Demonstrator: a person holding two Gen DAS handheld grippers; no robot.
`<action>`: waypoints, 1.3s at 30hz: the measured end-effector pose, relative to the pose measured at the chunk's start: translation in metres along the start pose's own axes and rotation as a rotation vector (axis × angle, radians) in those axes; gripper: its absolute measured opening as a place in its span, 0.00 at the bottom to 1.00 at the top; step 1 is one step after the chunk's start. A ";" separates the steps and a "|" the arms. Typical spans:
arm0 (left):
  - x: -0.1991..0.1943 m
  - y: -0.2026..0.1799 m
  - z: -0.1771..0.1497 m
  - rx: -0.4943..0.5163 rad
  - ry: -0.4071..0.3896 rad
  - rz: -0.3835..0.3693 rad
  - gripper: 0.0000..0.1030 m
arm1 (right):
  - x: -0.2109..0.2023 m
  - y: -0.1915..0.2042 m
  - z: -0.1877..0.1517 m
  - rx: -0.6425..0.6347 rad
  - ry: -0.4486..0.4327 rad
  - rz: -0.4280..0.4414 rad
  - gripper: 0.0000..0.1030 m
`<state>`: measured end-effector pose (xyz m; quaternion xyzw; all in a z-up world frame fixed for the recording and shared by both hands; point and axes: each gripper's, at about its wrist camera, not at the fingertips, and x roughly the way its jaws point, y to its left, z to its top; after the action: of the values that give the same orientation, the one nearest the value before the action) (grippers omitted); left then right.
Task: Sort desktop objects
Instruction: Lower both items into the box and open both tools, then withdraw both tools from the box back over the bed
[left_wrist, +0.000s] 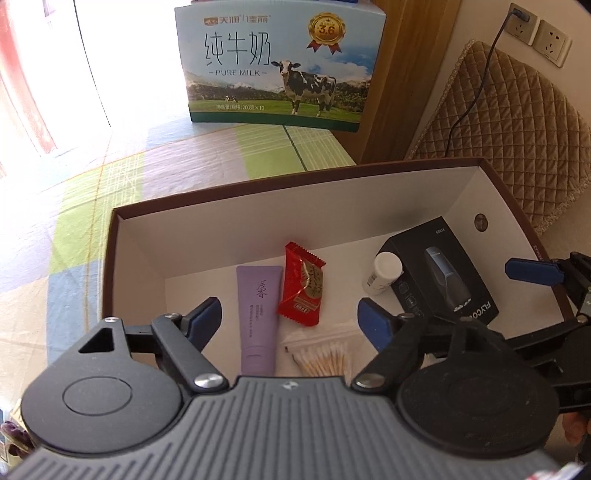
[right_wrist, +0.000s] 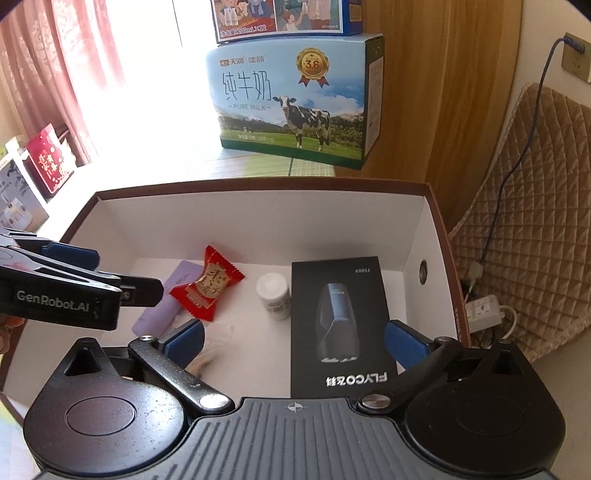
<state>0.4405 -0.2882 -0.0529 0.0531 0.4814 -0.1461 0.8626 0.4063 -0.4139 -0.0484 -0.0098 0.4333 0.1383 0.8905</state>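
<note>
Your left gripper (left_wrist: 290, 319) hung over the near edge of a brown-rimmed storage box (left_wrist: 236, 192) with a white inside, its blue-padded jaws spread and nothing pinched. Between the jaws, at lower centre of the left wrist view, lay a lilac tube (left_wrist: 258, 317), flat on the box floor. Just right of it lay a red candy wrapper (left_wrist: 303, 286), overlapping the tube's edge. Below the candy, nearest the gripper, sat a clear bag of cotton swabs (left_wrist: 325, 356). None of these touched the pads.

Further right in that view, a small white bottle (left_wrist: 382, 273) stood just beside a black shaver box (left_wrist: 443, 273), near the box's right wall.

Your right gripper (right_wrist: 295, 341) also stood spread wide and empty. In the right wrist view the black shaver box lay flat between its jaws, towards the right pad, apart from both. The white bottle stood just left of the shaver box, above the gap.

A milk carton (left_wrist: 280, 66) with a cow on it stood on the checked worktop (left_wrist: 184, 162) beyond the storage box, at upper centre.
</note>
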 end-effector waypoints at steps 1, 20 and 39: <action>-0.003 0.000 -0.001 0.001 -0.001 0.004 0.81 | -0.002 0.000 -0.001 0.004 -0.002 0.001 0.98; -0.059 0.015 -0.034 -0.043 -0.029 0.008 0.86 | -0.044 0.012 -0.018 0.049 -0.053 0.019 0.98; -0.130 0.046 -0.100 -0.110 -0.078 0.026 0.87 | -0.091 0.046 -0.054 0.075 -0.088 0.052 0.98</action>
<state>0.3093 -0.1949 0.0017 0.0062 0.4541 -0.1099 0.8841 0.2998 -0.3986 -0.0064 0.0409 0.3986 0.1454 0.9046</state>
